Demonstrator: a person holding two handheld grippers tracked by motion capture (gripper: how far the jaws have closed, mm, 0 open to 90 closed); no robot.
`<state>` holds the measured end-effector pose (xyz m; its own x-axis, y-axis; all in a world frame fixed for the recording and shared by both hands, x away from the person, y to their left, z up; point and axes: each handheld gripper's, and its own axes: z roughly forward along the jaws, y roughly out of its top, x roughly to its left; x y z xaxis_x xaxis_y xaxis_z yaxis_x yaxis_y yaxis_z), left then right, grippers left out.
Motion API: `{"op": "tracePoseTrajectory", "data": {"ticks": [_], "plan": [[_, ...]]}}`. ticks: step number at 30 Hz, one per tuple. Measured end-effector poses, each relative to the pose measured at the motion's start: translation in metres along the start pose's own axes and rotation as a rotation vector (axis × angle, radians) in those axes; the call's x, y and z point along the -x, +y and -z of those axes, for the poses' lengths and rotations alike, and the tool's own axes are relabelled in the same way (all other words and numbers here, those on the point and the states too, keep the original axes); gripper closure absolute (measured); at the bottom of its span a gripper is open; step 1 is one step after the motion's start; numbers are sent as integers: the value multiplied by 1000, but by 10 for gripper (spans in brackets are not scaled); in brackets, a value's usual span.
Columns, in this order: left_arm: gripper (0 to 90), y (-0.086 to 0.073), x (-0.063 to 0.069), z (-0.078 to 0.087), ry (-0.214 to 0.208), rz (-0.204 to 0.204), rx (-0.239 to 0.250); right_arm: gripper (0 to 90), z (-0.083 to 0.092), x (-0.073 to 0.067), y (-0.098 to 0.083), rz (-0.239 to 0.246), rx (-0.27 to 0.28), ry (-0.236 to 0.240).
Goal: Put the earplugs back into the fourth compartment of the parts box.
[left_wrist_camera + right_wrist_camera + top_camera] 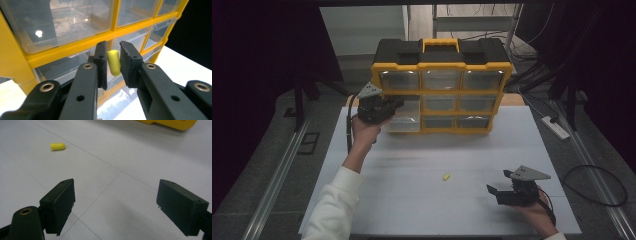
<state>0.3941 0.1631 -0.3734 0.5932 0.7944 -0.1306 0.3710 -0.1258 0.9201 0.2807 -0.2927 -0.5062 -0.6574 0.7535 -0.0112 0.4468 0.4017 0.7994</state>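
A yellow and black drawer organizer [442, 65] with clear drawers stands at the back of the white table [412, 150]. Its left middle drawer [406, 119] is pulled out. My left gripper [395, 104] hovers at that drawer, shut on a small yellow foam plug [114, 62] that stands upright between the pads. A second yellow plug [446, 176] lies on the table in front of the organizer, also up and to the left of the right gripper's jaws as the yellow plug [57, 146]. My right gripper [498, 181] rests low at the front right, jaws open wide [116, 195] with nothing between them.
A white power strip [555, 127] and black cables lie on the floor to the right of the table. Metal rails run along both sides. The organizer's yellow base edge [172, 123] is far ahead of the right gripper.
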Motion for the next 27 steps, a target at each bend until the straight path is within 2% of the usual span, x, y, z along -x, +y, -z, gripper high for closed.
{"op": "tracePoseTrajectory", "data": {"ticks": [1,3,4,5,8,10,20,27], "plan": [[736,0,-1,-1,-8,4,-6,162,0,0,0,0,0,0],[636,-1,-1,-1,-10,12,-12,162,0,0,0,1,-2,0],[521,-1,0,-1,-5,12,-15,162,0,0,0,2,-3,0],[466,-1,1,0,-4,10,-16,162,0,0,0,4,-4,-1],[340,-2,7,3,-16,0,-9,162,0,0,0,4,-5,-1],[287,-3,13,6,-23,-14,-8,162,0,0,0,5,-5,-2],[252,-9,31,18,-109,-63,-26,163,-1,-1,0,9,-3,1],[246,-22,48,18,-184,-83,-56,163,-1,-1,0,13,-4,1]]}}
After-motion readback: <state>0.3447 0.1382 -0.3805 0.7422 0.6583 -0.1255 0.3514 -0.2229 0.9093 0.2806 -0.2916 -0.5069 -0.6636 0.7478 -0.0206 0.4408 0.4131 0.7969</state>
